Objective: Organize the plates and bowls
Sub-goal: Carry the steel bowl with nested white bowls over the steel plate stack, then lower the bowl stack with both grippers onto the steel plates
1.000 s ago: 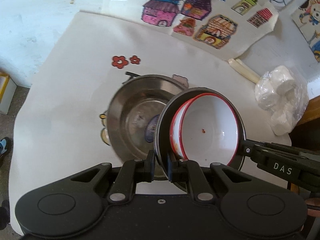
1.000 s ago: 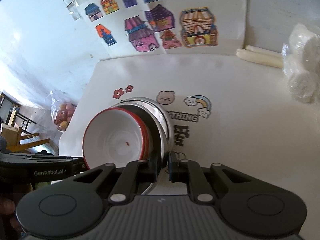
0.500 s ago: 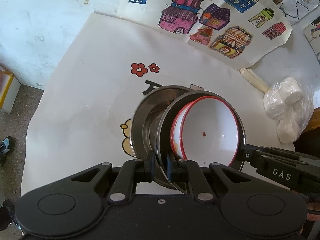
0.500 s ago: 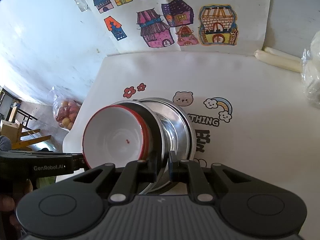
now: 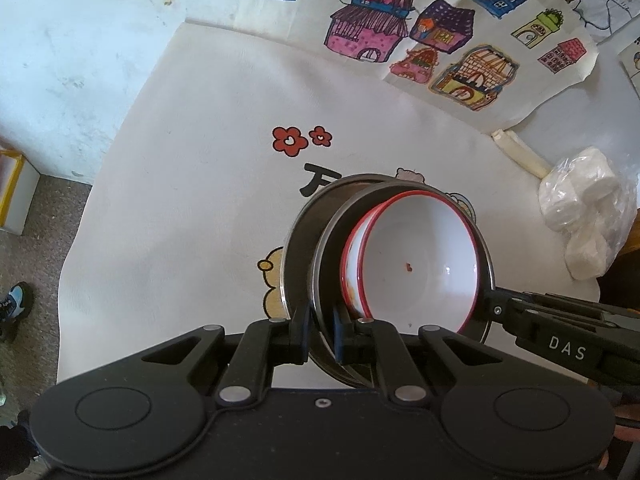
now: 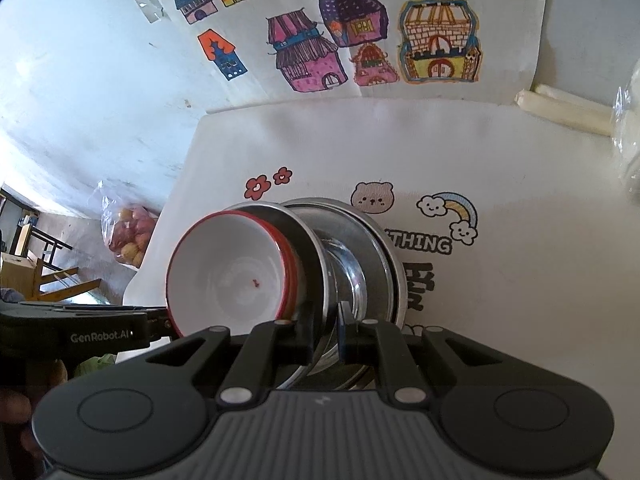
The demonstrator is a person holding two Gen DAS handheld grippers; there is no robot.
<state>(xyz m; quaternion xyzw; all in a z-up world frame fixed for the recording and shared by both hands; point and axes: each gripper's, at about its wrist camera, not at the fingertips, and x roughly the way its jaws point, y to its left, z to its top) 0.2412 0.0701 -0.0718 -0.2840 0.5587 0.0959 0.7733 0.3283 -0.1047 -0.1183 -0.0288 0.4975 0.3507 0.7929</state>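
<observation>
Over the last second the load has slid across the worktop (image 5: 192, 208). A second ago most of the inside of the steel bowl (image 5: 297, 256) lying on the mat was open to view. Now the carried steel dish (image 5: 329, 268) covers nearly all of it, leaving only a dark crescent of rim and wall on the left in the left wrist view. The height has hardly changed, and the dish is still tipped, not level.

The left gripper (image 5: 322, 334) has its fingers clenched on the near rim of the dish. The right gripper (image 6: 325, 334) is likewise clamped on the rim at the opposite side. The white bowl (image 5: 420, 268), red-rimmed with a small red speck inside, sits nested in the dish and rides with it, held by neither gripper directly.

For the task, this looks like the stacking step almost lined up. The dish and its bowl hang right over the steel bowl, and what is left is probably to level the dish and lower it in.

Counted:
- One white bowl.
- One steel dish in the air.
- One steel bowl below it. The right wrist view shows doubled rims there, so a second piece may be nested under it.
- Two grippers.
- One bag (image 5: 580, 216) of white lumps, well apart on the right.
</observation>
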